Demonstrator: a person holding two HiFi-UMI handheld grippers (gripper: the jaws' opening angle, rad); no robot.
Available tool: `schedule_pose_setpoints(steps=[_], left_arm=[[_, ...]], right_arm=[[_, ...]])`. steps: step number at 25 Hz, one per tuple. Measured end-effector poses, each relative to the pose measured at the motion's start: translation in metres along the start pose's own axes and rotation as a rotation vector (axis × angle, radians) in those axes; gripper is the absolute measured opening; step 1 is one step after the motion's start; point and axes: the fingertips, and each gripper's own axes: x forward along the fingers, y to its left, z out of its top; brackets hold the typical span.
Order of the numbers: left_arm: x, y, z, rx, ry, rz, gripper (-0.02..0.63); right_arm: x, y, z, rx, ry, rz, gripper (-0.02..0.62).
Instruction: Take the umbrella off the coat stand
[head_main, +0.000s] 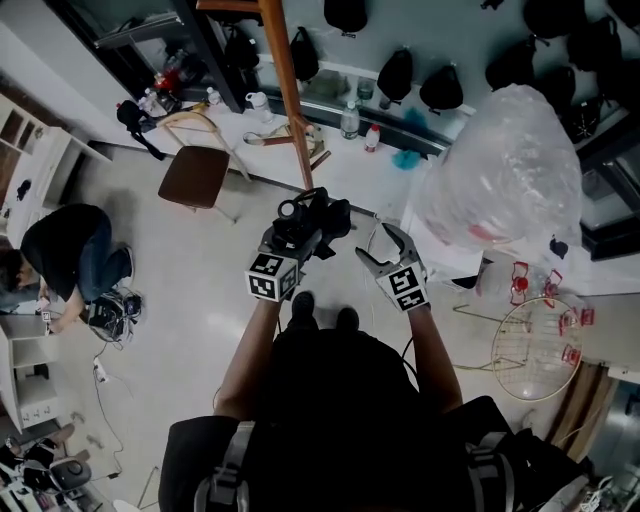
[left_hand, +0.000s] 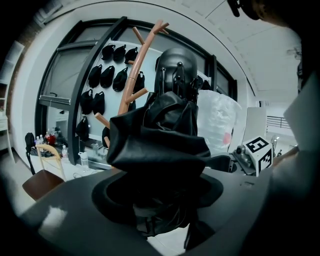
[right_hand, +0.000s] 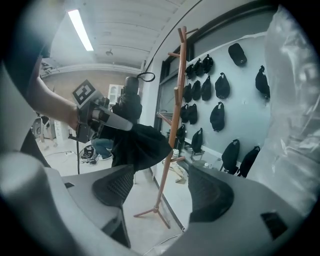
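A folded black umbrella (head_main: 312, 214) sits in my left gripper (head_main: 300, 232), whose jaws are shut on its bunched fabric. In the left gripper view the umbrella (left_hand: 165, 135) fills the middle and hides most of the left gripper (left_hand: 160, 192). The wooden coat stand (head_main: 289, 90) rises just beyond it, and the umbrella hangs on none of its pegs (left_hand: 131, 80). My right gripper (head_main: 386, 248) is open and empty to the right of the umbrella. Its own view shows the right gripper (right_hand: 160, 187), the umbrella (right_hand: 137, 142) left of the stand's pole (right_hand: 175, 110), and the left gripper (right_hand: 100, 117).
A large clear plastic bag (head_main: 505, 165) bulges at the right above a wire basket (head_main: 535, 345). A wooden chair (head_main: 195, 175) stands left of the stand. A person crouches on the floor (head_main: 65, 255) at far left. Black bags (head_main: 400, 70) hang on the wall behind.
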Motion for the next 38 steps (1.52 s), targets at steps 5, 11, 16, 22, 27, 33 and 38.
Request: schedule_pose_setpoints(steps=[5, 11, 16, 22, 27, 33, 38], left_arm=[[-0.008, -0.008, -0.005, -0.008, -0.006, 0.026, 0.268], [-0.017, -0.016, -0.012, -0.01, -0.006, 0.053, 0.268], [-0.023, -0.023, -0.016, -0.008, -0.005, 0.069, 0.267], [-0.029, -0.027, -0.02, -0.011, -0.003, 0.09, 0.267], [-0.034, -0.029, -0.022, -0.016, -0.009, 0.101, 0.267], [-0.037, -0.029, -0.023, -0.016, -0.008, 0.11, 0.267], [-0.04, -0.026, -0.025, -0.021, -0.006, 0.117, 0.267]], right_arm=[[-0.009, 0.002, 0.005, -0.028, -0.019, 0.017, 0.342], [-0.017, 0.004, 0.005, -0.042, -0.025, 0.036, 0.342], [-0.023, 0.006, 0.003, -0.049, -0.03, 0.043, 0.341], [-0.026, 0.008, -0.003, -0.055, -0.03, 0.06, 0.34], [-0.028, 0.009, -0.003, -0.063, -0.033, 0.064, 0.339], [-0.028, 0.009, -0.002, -0.065, -0.034, 0.071, 0.337], [-0.026, 0.011, -0.002, -0.068, -0.032, 0.073, 0.337]])
